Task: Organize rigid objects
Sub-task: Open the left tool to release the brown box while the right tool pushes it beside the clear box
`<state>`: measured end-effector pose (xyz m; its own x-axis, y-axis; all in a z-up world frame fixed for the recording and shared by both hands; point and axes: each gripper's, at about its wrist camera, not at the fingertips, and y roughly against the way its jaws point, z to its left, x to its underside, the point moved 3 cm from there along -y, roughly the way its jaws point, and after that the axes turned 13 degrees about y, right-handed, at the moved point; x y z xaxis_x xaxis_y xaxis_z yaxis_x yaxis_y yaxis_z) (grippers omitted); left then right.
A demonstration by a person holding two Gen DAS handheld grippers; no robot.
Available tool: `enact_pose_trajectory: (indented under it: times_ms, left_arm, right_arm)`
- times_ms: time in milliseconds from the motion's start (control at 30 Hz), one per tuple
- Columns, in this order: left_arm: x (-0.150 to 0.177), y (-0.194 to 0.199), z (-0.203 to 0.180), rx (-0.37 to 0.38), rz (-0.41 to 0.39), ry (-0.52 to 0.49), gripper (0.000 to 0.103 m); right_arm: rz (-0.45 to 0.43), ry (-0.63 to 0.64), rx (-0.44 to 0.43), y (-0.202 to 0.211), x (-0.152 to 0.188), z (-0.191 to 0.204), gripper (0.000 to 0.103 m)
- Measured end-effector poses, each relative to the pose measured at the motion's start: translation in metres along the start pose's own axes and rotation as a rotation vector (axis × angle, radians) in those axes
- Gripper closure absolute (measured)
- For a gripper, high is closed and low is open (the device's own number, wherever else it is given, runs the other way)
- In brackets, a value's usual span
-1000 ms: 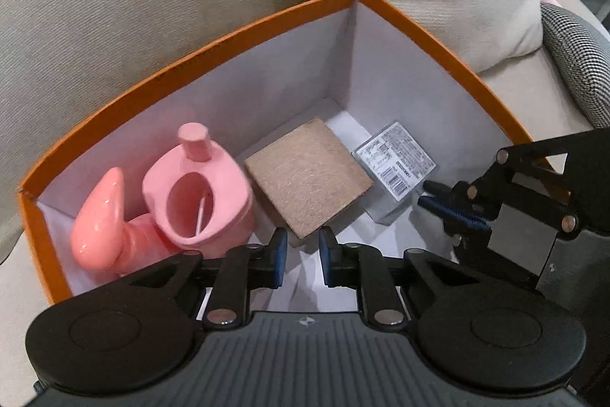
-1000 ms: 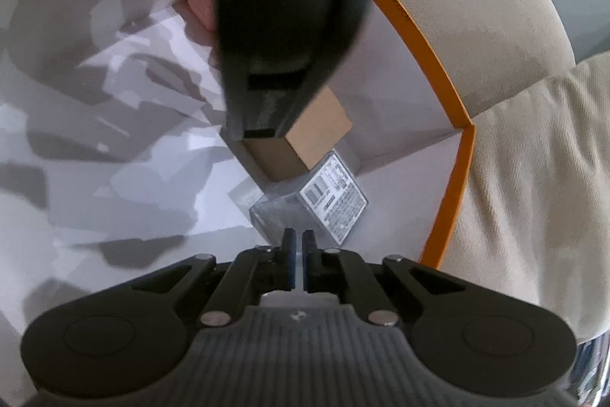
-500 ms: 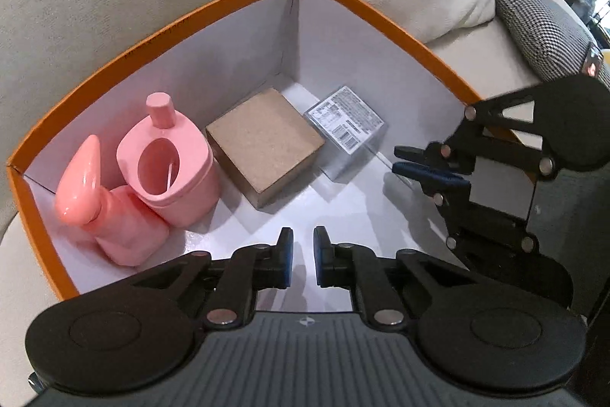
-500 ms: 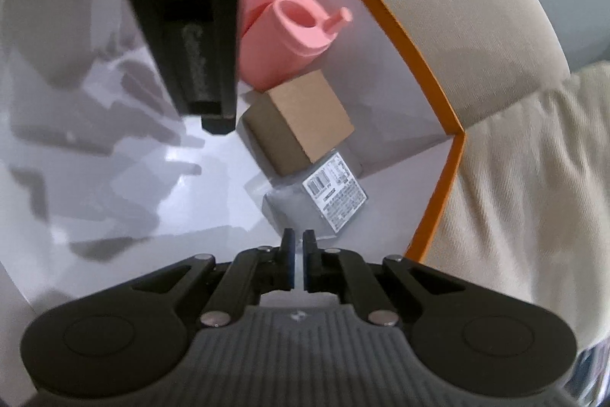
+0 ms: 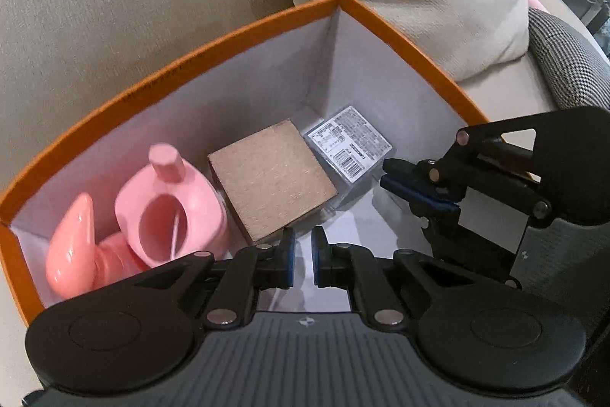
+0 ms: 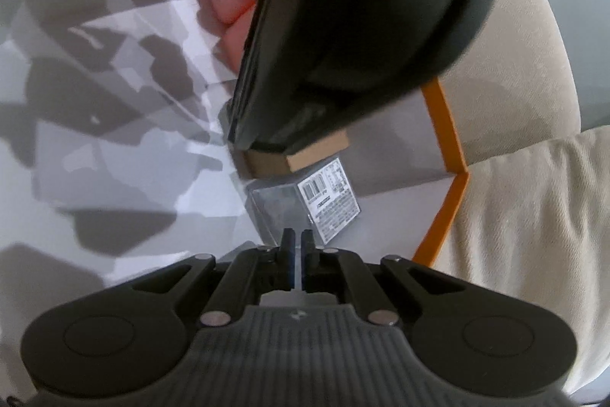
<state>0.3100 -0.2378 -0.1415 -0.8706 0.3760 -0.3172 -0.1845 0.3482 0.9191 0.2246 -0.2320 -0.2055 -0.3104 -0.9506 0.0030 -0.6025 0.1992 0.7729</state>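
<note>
Your left tongs [image 5: 302, 260] were nearly closed and empty, your right tongs [image 6: 296, 256] shut and empty. The brown block [image 5: 272, 178] lay just ahead of the left tongs; you needed wider jaws to take it squarely.

Glossy pink ceramic jug [image 5: 167, 212], matt cardboard box [image 5: 267, 63]

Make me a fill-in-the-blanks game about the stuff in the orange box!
1. The brown cube sits between the pink ceramic pieces and the clear ____ with a barcode label.
2. The box's rim is orange and its inside is ____.
3. The left tool holds ____ between its fingers.
4. Behind the box lies a cream ____.

Missing words: box; white; nothing; cushion
</note>
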Motion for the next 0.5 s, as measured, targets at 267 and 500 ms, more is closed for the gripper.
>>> enact_pose_trajectory:
  times_ms: [267,500]
  left_arm:
    - [-0.010,-0.001,0.003,0.004,-0.013,-0.006,0.096]
    - [-0.007,-0.001,0.010,0.008,-0.018,-0.024,0.097]
  right_arm:
    - [-0.017,0.005,0.032,-0.003,-0.007,-0.006,0.103]
    - [-0.056,-0.013,0.043,-0.003,-0.010,-0.014,0.103]
